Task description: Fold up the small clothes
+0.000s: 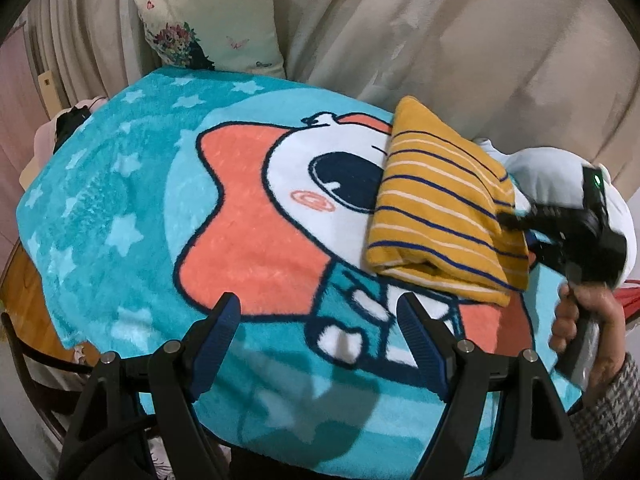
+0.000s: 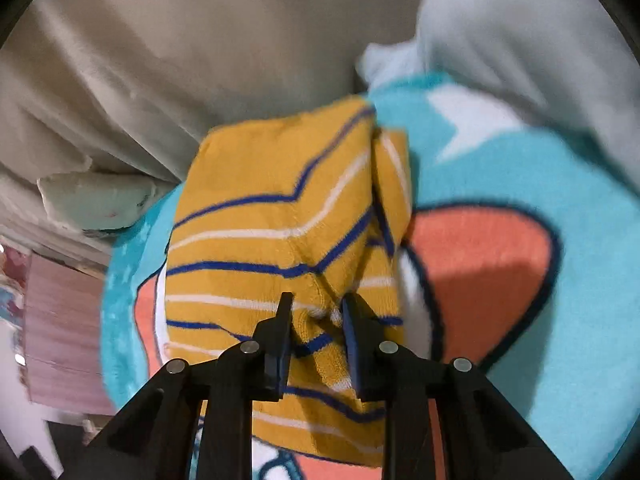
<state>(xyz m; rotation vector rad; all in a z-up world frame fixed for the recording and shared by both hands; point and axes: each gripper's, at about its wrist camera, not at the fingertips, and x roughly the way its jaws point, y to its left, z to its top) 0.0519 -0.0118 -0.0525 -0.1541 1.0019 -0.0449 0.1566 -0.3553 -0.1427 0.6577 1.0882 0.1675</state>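
Observation:
A folded yellow garment (image 1: 436, 208) with blue and white stripes lies on the right side of a turquoise cartoon blanket (image 1: 120, 208). My right gripper (image 2: 318, 308) is shut on a bunched fold of the garment (image 2: 280, 216) at its near edge; in the left wrist view it (image 1: 508, 218) reaches in from the right. My left gripper (image 1: 320, 312) is open and empty, hovering over the blanket's near part, to the left of and below the garment.
A floral pillow (image 1: 208, 20) leans against beige curtains (image 1: 480, 40) at the back. A pale blue cloth (image 2: 520, 40) is heaped at the blanket's (image 2: 520, 184) far right. Dark clothing (image 1: 70, 120) lies at the far left edge. A wooden chair (image 1: 24, 320) stands at left.

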